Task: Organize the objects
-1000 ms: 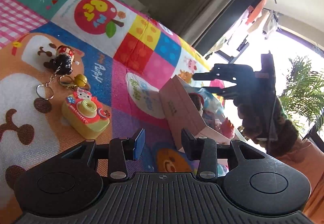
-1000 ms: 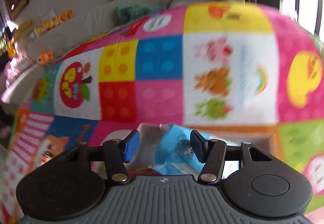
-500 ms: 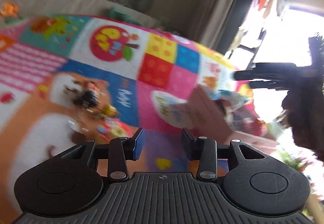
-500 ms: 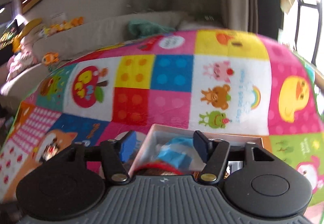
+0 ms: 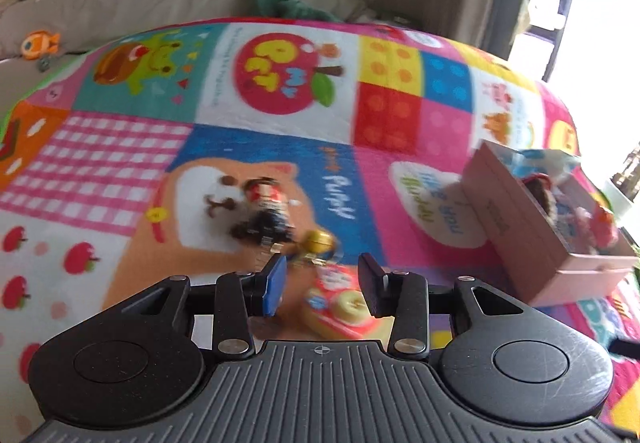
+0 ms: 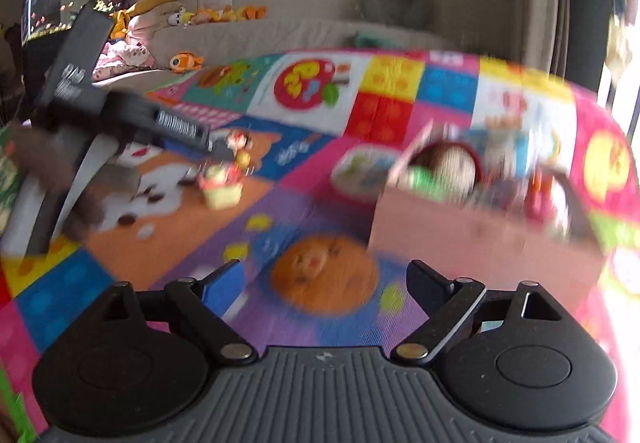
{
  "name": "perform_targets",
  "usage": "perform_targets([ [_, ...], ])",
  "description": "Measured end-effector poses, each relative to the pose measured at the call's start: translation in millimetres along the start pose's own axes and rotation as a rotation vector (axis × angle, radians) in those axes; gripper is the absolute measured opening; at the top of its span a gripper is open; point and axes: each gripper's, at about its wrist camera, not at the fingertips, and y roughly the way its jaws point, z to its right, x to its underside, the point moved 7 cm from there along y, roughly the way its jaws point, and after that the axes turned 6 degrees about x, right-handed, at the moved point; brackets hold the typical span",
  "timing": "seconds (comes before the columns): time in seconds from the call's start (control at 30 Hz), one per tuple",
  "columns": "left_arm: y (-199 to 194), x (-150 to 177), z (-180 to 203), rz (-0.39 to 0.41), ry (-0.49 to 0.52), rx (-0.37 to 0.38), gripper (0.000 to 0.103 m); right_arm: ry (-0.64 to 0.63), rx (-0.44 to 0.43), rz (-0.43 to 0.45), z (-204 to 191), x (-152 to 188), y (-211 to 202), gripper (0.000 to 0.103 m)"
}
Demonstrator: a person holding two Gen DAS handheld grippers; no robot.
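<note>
A pink cardboard box (image 5: 532,239) filled with small toys stands on the colourful play mat (image 5: 280,147); it also shows in the right wrist view (image 6: 476,239). A yellow toy camera (image 5: 344,311) lies just below my left gripper (image 5: 322,285), which is open and empty above it. A dark figurine keychain (image 5: 268,219) and a gold bell (image 5: 316,243) lie just beyond the camera. My right gripper (image 6: 320,283) is wide open and empty above the mat, in front of the box. The left gripper (image 6: 218,149) shows in the right wrist view, hovering over the toy camera (image 6: 222,189).
A beige sofa (image 5: 140,3) with plush toys runs behind the mat. A fish tank (image 6: 60,11) stands at the far left. A bright window (image 5: 592,3) is to the right.
My left gripper swung left and down over the toy camera. My right gripper pulled back from over the box, lowered toward the mat and opened wider.
</note>
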Motion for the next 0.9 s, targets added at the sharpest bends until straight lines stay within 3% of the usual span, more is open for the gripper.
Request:
perform_targets([
  [0.13, 7, -20, -26, 0.023, -0.106, -0.030, 0.043, 0.104, 0.004, -0.019, 15, 16, 0, 0.096],
  [0.17, 12, -24, -27, 0.015, -0.107, -0.029, 0.043, 0.132, 0.005, -0.007, 18, 15, 1, 0.102],
  [0.4, 67, -38, -30, -0.107, -0.040, -0.172, 0.043, 0.211, -0.006, -0.018, 29, 20, 4, 0.103],
  [0.5, 74, -37, -27, -0.093, -0.011, -0.189, 0.040, 0.210, -0.001, -0.020, 30, 19, 5, 0.103],
  [0.53, 72, -35, -25, -0.089, -0.011, -0.181, 0.036, 0.206, -0.003, -0.026, 29, 20, 6, 0.103],
  [0.77, 19, 15, 8, -0.106, -0.036, -0.054, 0.036, 0.200, -0.004, -0.063, 28, 20, 13, 0.103],
  [0.9, -23, 54, 31, -0.118, -0.135, 0.094, 0.036, 0.195, 0.007, -0.073, 28, 21, 15, 0.103],
])
